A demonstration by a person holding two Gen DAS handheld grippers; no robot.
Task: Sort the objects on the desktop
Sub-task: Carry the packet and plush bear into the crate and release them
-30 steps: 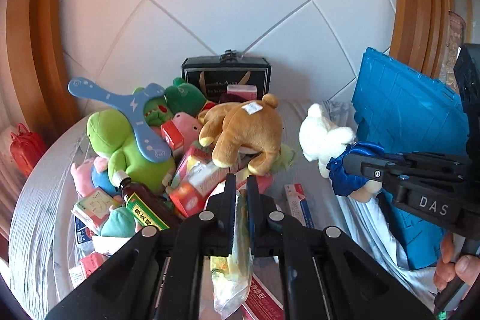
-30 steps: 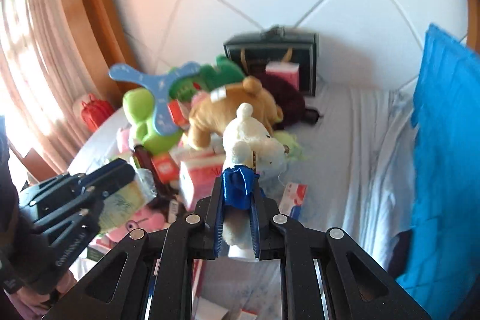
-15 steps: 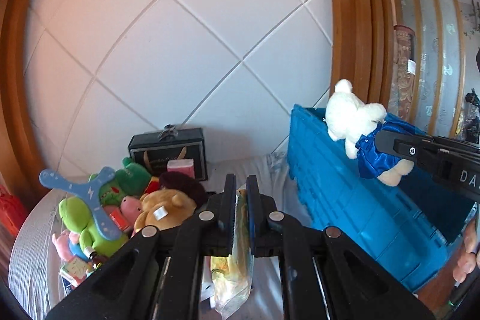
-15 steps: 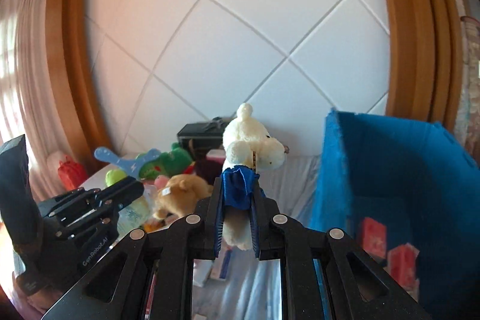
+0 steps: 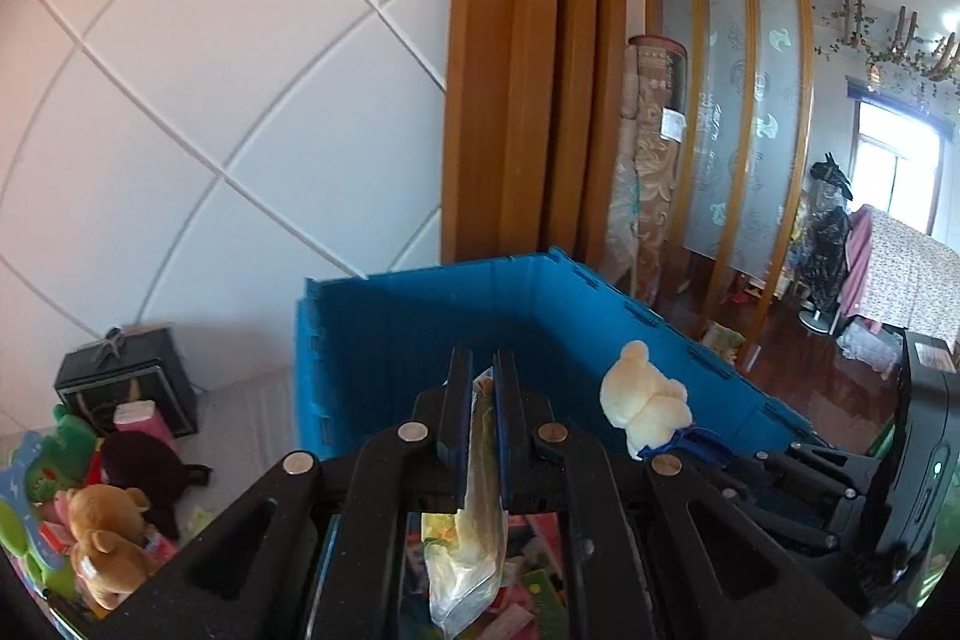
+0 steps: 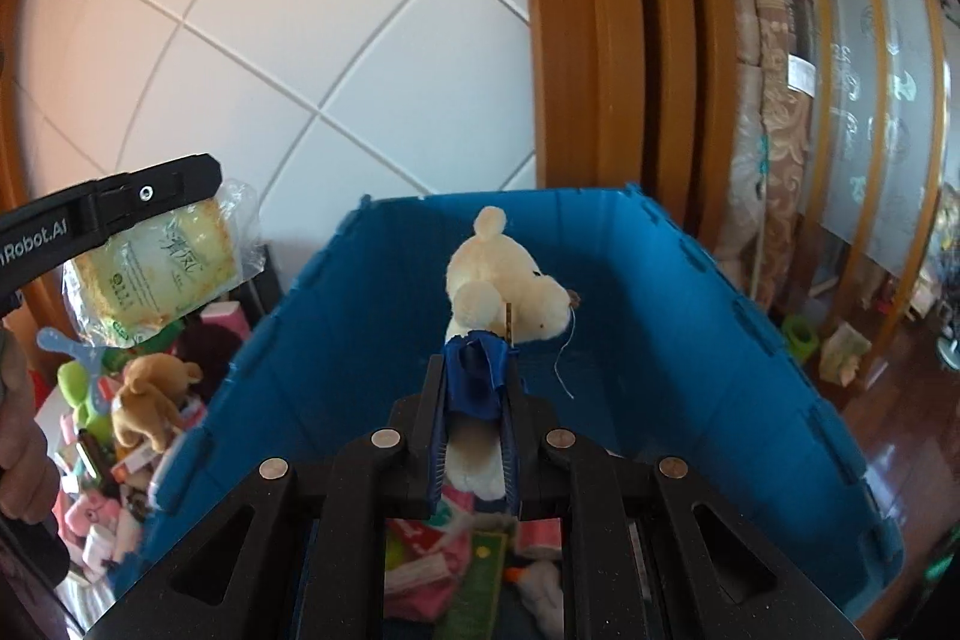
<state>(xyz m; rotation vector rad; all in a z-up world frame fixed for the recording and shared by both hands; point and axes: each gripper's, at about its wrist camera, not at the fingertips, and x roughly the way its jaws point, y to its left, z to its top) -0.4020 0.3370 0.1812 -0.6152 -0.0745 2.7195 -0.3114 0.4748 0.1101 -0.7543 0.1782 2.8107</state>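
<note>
Against a white tiled wall, the blue crate (image 6: 690,340) already holds several items, while the left gripper (image 5: 478,376) clamps a snack packet (image 5: 474,508) and the right gripper (image 6: 474,376) clamps a white plush bear (image 6: 498,292) above it, unreleased, with a toy pile (image 6: 132,400) remaining at lower left.

Cloth-covered surface (image 5: 240,436) with a toy pile and a crate

Blue crate (image 5: 420,316) stands right; black box (image 5: 123,388) far left against the wall; brown bear (image 5: 105,538), dark plush (image 5: 147,466), green toys (image 5: 57,451) heaped near left.
</note>
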